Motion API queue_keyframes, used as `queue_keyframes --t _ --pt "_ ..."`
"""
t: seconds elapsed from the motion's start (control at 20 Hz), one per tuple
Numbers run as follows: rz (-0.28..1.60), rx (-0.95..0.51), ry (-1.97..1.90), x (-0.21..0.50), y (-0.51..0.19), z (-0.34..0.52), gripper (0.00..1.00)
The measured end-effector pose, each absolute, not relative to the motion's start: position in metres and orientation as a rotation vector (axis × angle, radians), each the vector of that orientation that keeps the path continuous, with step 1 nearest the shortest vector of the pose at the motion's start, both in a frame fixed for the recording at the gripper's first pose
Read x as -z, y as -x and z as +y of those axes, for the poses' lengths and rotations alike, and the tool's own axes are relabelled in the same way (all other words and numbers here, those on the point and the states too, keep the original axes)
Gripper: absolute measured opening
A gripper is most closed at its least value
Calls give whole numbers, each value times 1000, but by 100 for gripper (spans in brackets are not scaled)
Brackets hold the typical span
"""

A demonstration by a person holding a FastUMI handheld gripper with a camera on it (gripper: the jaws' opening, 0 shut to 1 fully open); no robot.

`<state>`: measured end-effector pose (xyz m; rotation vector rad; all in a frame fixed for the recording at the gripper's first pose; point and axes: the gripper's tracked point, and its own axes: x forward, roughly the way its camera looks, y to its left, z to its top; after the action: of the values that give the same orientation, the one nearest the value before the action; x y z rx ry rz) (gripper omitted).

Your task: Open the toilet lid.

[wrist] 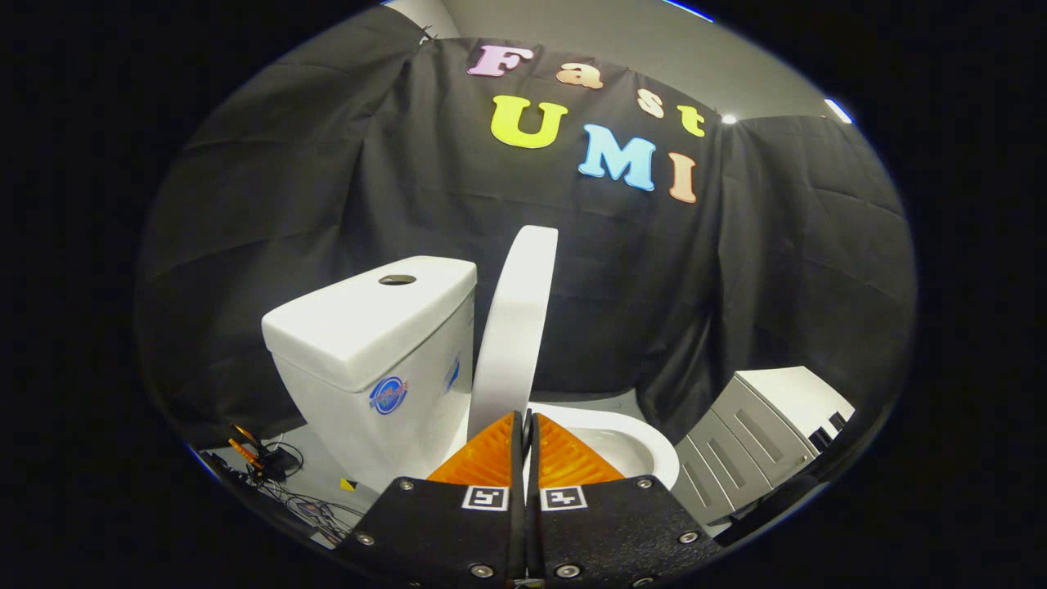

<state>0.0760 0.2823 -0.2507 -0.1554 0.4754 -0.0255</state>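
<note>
A white toilet stands just ahead of my fingers. Its lid (517, 319) is raised, standing nearly upright and seen edge-on, close beside the cistern (372, 343), which has a round flush button on top. The open bowl rim (646, 446) curves out beyond the fingertips on the lid's other side. My gripper (525, 419) is shut, its two fingers pressed together with nothing between them, tips just below the lid's lower end.
A grey cabinet (748, 442) with drawer fronts stands beside the bowl, away from the cistern. Cables and a small device (270, 470) lie on the floor on the cistern's far side. Black cloth walls close in behind.
</note>
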Motion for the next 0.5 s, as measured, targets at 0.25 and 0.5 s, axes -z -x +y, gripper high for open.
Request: queue_keyframes --t 0.25,0.5 --pt "473 -39 194 250 -79 310 0" --pt "474 -80 227 246 -82 329 0"
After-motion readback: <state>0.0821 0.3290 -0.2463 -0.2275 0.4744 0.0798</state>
